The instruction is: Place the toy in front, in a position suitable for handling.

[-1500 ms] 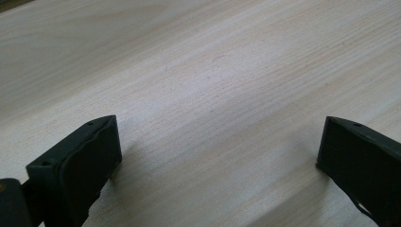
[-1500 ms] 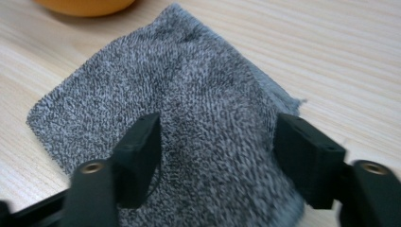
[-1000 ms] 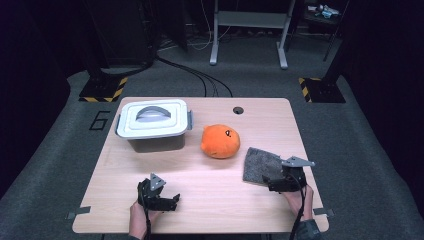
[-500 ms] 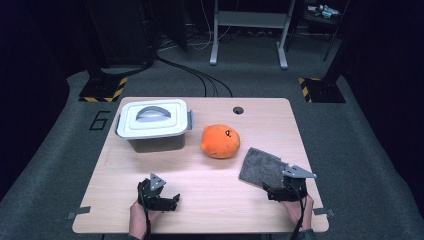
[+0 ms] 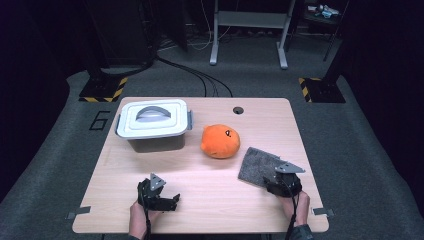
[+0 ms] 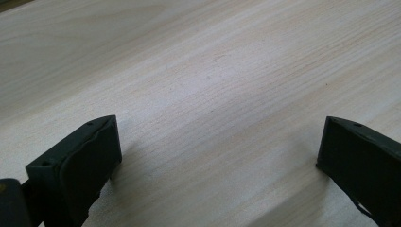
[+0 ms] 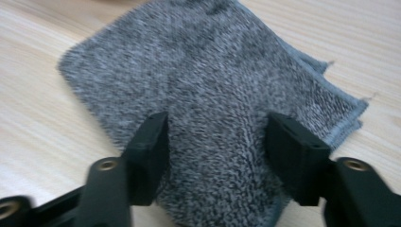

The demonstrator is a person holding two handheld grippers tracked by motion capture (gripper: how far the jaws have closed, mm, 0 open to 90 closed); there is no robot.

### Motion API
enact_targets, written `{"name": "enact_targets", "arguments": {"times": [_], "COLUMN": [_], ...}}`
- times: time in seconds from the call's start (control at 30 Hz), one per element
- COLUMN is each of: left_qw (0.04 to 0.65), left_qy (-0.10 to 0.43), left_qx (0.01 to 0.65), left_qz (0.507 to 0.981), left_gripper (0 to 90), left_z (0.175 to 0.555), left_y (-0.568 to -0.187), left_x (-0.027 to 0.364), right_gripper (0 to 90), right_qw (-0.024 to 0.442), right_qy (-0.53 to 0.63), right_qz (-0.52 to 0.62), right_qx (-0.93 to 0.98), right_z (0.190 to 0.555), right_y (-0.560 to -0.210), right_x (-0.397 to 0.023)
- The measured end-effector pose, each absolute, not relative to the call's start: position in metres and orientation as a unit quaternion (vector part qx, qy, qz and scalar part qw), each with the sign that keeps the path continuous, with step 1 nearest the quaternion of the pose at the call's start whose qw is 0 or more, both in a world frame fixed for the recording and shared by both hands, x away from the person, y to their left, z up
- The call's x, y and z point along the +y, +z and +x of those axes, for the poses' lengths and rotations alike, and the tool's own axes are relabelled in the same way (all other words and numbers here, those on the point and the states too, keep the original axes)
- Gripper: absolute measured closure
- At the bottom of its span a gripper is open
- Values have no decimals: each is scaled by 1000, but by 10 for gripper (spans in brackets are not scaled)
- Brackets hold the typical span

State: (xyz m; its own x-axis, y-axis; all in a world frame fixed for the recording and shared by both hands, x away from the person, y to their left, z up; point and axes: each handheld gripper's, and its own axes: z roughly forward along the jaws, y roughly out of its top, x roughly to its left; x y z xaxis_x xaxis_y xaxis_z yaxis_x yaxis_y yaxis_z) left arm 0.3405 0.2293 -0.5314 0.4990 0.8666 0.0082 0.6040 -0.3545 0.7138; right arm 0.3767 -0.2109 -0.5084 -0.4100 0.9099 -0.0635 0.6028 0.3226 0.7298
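Note:
A grey fuzzy cloth (image 5: pixel 257 164) lies flat on the right of the wooden table (image 5: pixel 210 200). My right gripper (image 5: pixel 272 180) rests on the cloth's near corner. In the right gripper view the cloth (image 7: pixel 213 71) runs under and between the jaws. My right gripper (image 7: pixel 215 142) has just been closing, and its jaws stand half apart with flat cloth between them and no pinched fold. At the near left, my left gripper (image 5: pixel 172 202) lies on the table. Its own view shows my left gripper (image 6: pixel 217 156) wide open over bare wood.
An orange plush toy (image 5: pixel 220 141) sits mid-table, just left of the cloth. A white lidded box (image 5: pixel 154 122) with a handle stands at the back left. A small round hole (image 5: pixel 238 110) marks the far edge. Dark floor and cables surround the table.
My right gripper has sunk a little onto the cloth's near corner and its jaws have narrowed. The left gripper, toy and box have kept still.

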Motion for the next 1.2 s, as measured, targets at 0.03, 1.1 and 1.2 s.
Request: {"name": "enact_targets", "arguments": {"times": [0.03,1.1,1.2], "left_qw": [333,373,375], "left_qy": [196,177,169], "left_qx": [461,425,420], "left_qz": [799,806,809], "left_gripper": [2,32,34], "left_z": [340,377,387], "left_y": [-531,-503,-502], "left_x": [229,206,198], "right_gripper": [455,15,13], "right_qw": [242,214,211], "right_qy": [318,347,344], "right_qz": [488,506,504], "right_qx": [776,760,763], "right_z": [378,350,351], "right_y": [-509,-524,-527], "right_x": [-212,-247,-247]}}
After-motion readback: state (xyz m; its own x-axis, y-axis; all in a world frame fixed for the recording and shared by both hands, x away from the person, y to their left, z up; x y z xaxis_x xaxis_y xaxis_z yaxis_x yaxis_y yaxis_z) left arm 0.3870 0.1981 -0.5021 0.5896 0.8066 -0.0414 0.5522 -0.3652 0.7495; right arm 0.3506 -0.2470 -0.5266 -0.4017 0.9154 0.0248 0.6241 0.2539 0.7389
